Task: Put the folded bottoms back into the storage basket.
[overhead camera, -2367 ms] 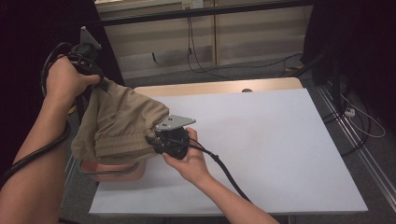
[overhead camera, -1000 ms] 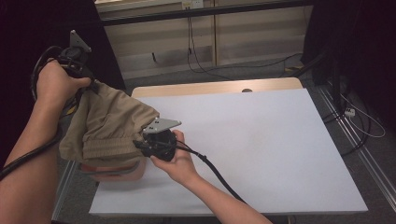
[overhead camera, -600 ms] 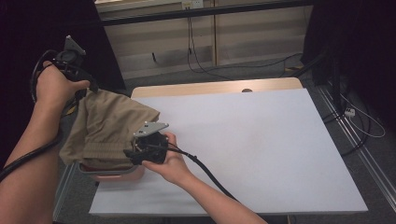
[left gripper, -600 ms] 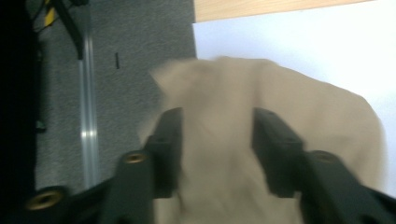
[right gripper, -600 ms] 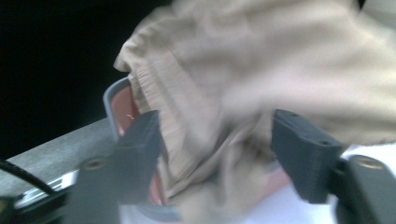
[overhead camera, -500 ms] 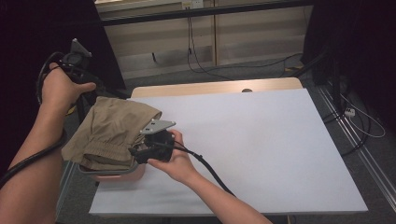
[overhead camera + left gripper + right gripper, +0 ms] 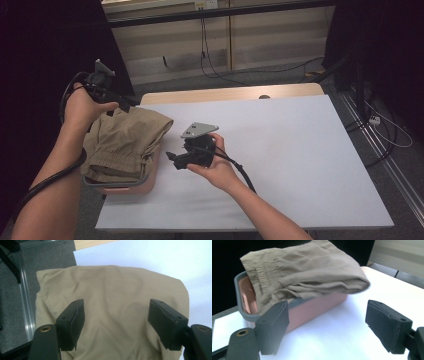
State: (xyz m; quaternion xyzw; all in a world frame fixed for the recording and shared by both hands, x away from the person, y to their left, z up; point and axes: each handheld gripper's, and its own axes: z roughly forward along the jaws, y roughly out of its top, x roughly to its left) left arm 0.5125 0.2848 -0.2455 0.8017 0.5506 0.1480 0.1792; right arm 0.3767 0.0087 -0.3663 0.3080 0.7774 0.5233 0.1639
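— Are the fingers on anything?
— No. Left gripper (image 7: pixel 116 322) has just opened, spread over the cloth (image 7: pixel 112 305), clear of it. Right gripper (image 7: pixel 337 327) has just opened too, nothing between.
— And the cloth?
— Folded in the pink bin (image 7: pixel 131 187), left of the high view.

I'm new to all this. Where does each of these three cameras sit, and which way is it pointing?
High view: fixed above the person's side, looking forward and down on the white table; both forearms, left gripper and right gripper show.
Left gripper view: rides that gripper, looking down on the folded tan garment between its open fingers.
Right gripper view: rides low, looking level at the pink bin past its open fingers.
All three share the garment.
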